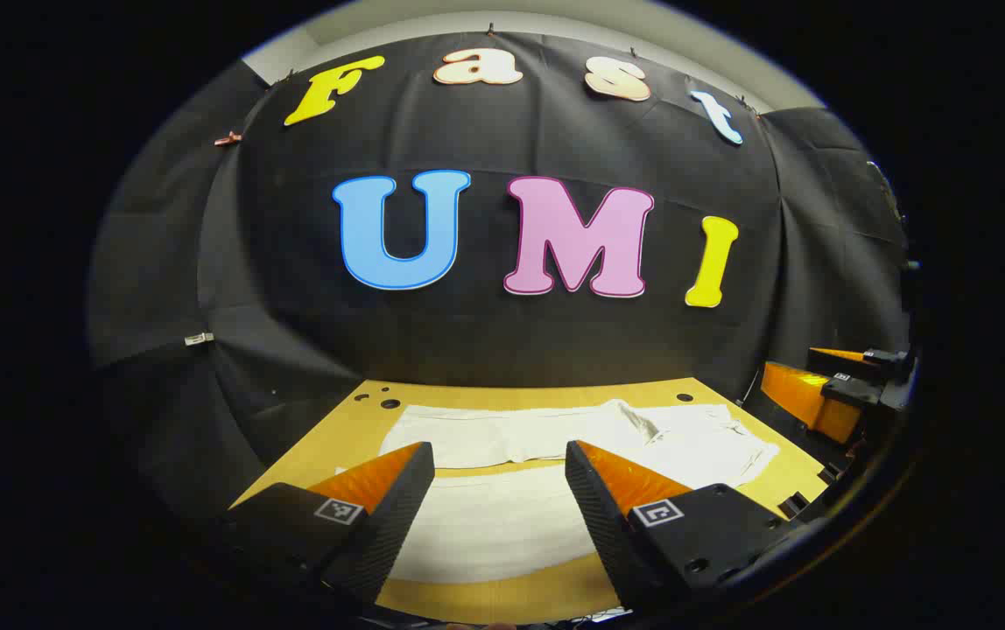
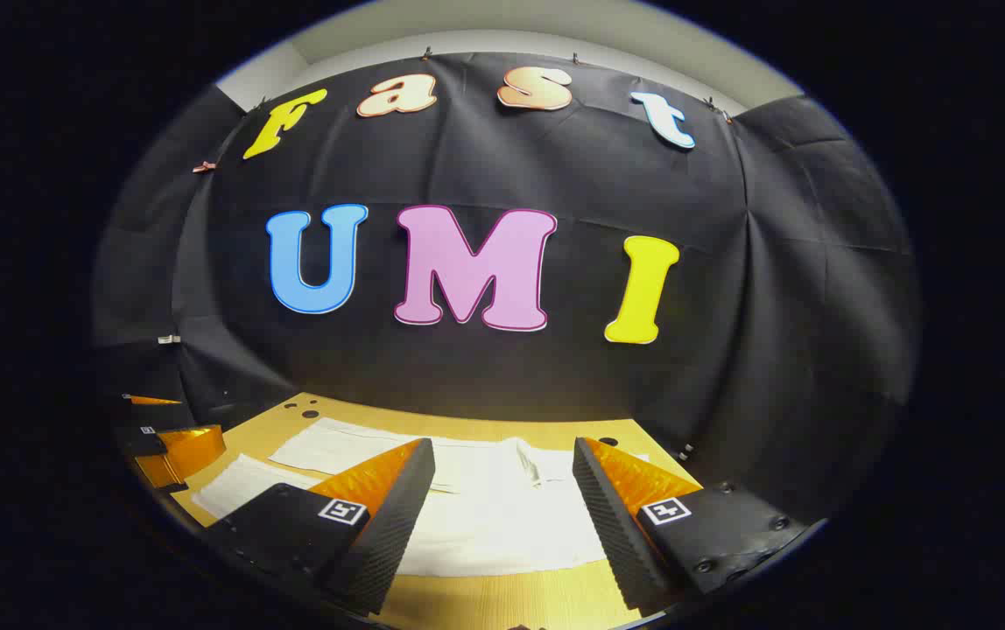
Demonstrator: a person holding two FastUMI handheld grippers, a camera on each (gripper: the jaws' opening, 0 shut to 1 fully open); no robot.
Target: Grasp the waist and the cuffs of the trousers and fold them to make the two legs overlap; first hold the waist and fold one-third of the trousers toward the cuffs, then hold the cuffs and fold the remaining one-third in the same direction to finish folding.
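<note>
White trousers [image 1: 555, 437] lie spread flat across the wooden table [image 1: 502, 595], both legs side by side, the waist end rumpled toward the right in the left gripper view. My left gripper [image 1: 499, 464] hangs open above the near leg, nothing between its fingers. The right gripper view shows the same trousers [image 2: 485, 516] with a small crease near the middle. My right gripper [image 2: 502, 459] is open too, held over the cloth and apart from it. At the right edge of the left gripper view the right gripper [image 1: 826, 385] appears; the left gripper [image 2: 165, 442] appears low left in the right gripper view.
The tabletop [image 2: 502, 604] has a few small round holes [image 1: 390, 403] near its far left corner and one hole [image 1: 685, 397] at the far right. Black cloth walls close in the table on the far side and both flanks.
</note>
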